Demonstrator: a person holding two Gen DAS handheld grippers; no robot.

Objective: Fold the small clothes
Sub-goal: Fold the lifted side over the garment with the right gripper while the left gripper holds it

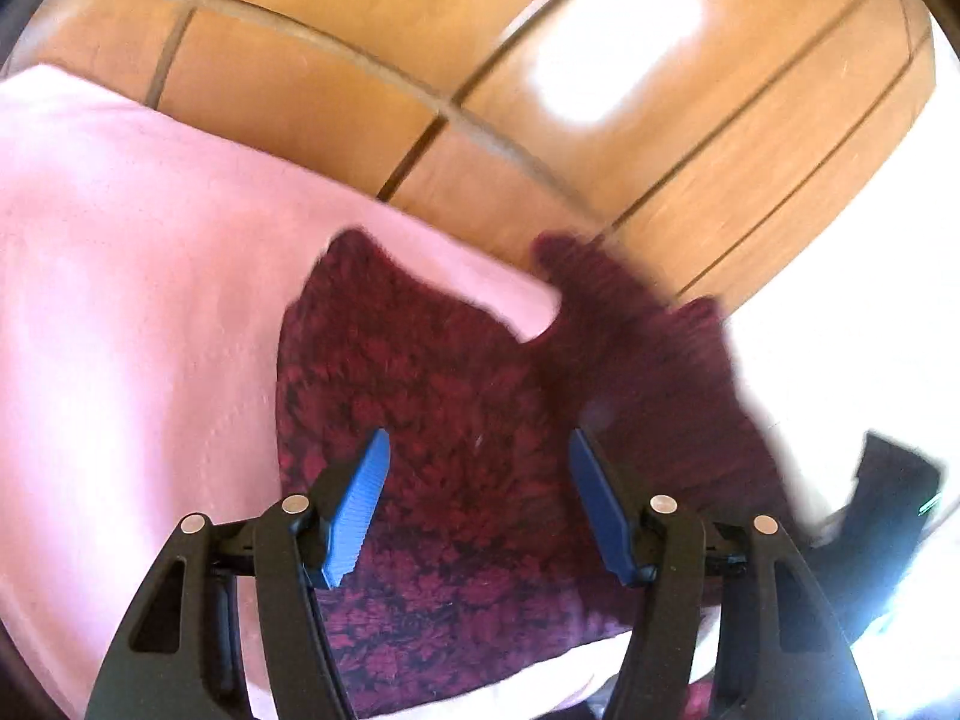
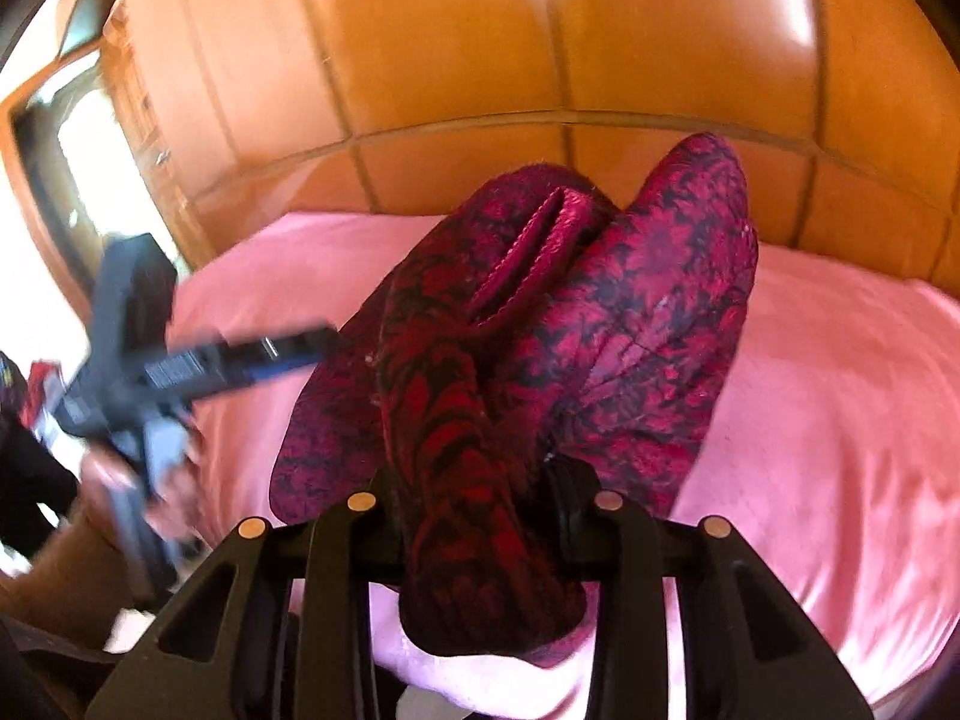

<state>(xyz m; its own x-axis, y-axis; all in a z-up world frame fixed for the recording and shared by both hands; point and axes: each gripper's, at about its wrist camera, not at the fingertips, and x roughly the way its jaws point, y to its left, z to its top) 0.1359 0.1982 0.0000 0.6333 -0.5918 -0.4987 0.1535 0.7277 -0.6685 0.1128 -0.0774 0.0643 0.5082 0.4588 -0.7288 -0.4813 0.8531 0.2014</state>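
Right tool (image 2: 480, 498) clamping garment (image 2: 630, 312), left tool (image 1: 477, 480) spread

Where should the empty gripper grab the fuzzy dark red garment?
Probably the free corner of the dark red garment lying on the pink cover, coming from above. The left gripper is open over flat cloth with nothing to pinch, and the right gripper already holds a bunched part, so an opposite corner would spread it for folding.

No text can be read; the label on the left gripper (image 2: 174, 369) is blurred.
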